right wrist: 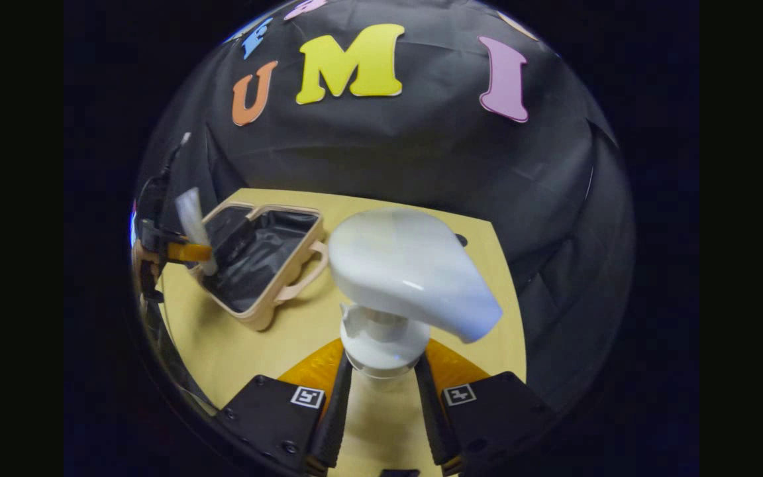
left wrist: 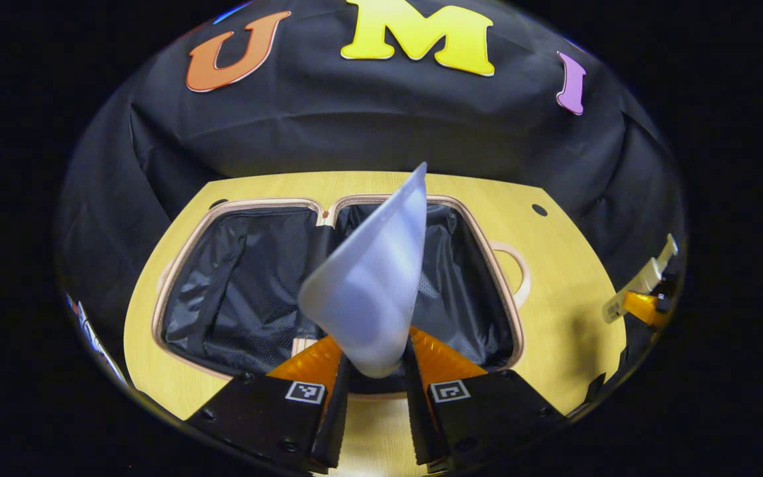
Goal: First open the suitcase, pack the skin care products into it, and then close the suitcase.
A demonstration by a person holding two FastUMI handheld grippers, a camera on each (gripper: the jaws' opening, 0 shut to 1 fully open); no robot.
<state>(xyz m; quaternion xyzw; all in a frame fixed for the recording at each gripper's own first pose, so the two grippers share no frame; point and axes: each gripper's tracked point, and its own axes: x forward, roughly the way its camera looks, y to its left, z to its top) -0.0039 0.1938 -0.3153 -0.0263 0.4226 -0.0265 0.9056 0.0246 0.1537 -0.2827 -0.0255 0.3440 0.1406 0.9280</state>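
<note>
The peach suitcase [left wrist: 176, 265] lies open on the wooden table, both black-lined halves facing up. My left gripper [left wrist: 373, 368] is shut on a pale squeeze tube [left wrist: 371, 278], held upright above the suitcase's near edge with its flat crimped end pointing up. In the right gripper view my right gripper [right wrist: 381, 371] is shut on the neck of a white pump bottle [right wrist: 408, 271], whose pump head looms large. That view also has the suitcase [right wrist: 269, 311] at the left, with the left gripper [right wrist: 186, 253] and its tube [right wrist: 191, 218] over it.
The wooden table [left wrist: 567, 298] has bare surface to the right of the suitcase, where the right gripper [left wrist: 643, 298] hangs at the edge. The suitcase handle [left wrist: 519, 268] sticks out on that side. The black cloth wall closes the table's back and sides.
</note>
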